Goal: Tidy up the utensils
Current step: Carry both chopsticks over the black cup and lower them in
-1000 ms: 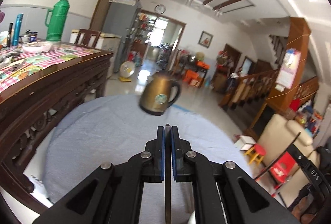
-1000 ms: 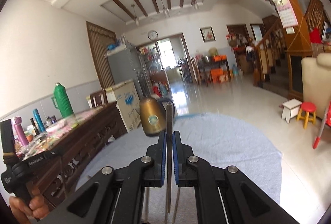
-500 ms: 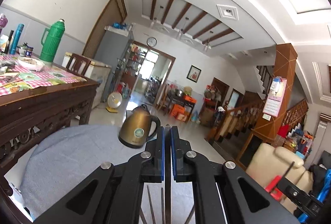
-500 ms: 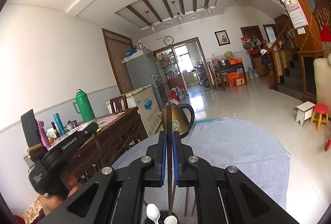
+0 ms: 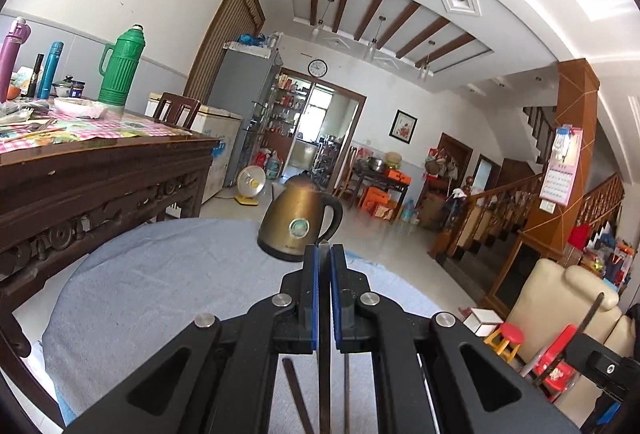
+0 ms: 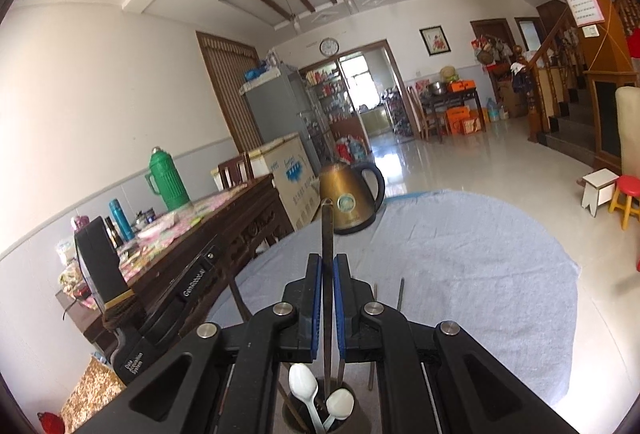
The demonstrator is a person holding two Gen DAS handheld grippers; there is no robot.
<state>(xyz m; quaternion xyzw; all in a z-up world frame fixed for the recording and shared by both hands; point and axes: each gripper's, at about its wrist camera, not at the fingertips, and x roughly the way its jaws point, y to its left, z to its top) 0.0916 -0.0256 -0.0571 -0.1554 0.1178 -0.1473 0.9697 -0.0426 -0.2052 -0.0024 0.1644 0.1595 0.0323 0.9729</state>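
Metal utensil handle point(image 6: 327, 298) clamped in right tool point(image 6: 327, 274) above holder point(image 6: 320, 410) | left tool point(image 5: 325, 274) clamped on flat metal strip point(image 5: 325, 354)

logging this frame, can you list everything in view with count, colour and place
kettle: 1, bronze with black handle, far edge of the cloth
cloth: 1, grey-blue, over the round table
holder: 1, dark, under the right gripper, near edge
spoons: 2, white, in the holder
chopsticks: 2 dark, one in the left gripper, one in the right
thermos: 1, green, on the wooden side table
stool: 1, red, on the floor at right
left gripper: black, blue pads, shut
right gripper: black, blue pads, shut
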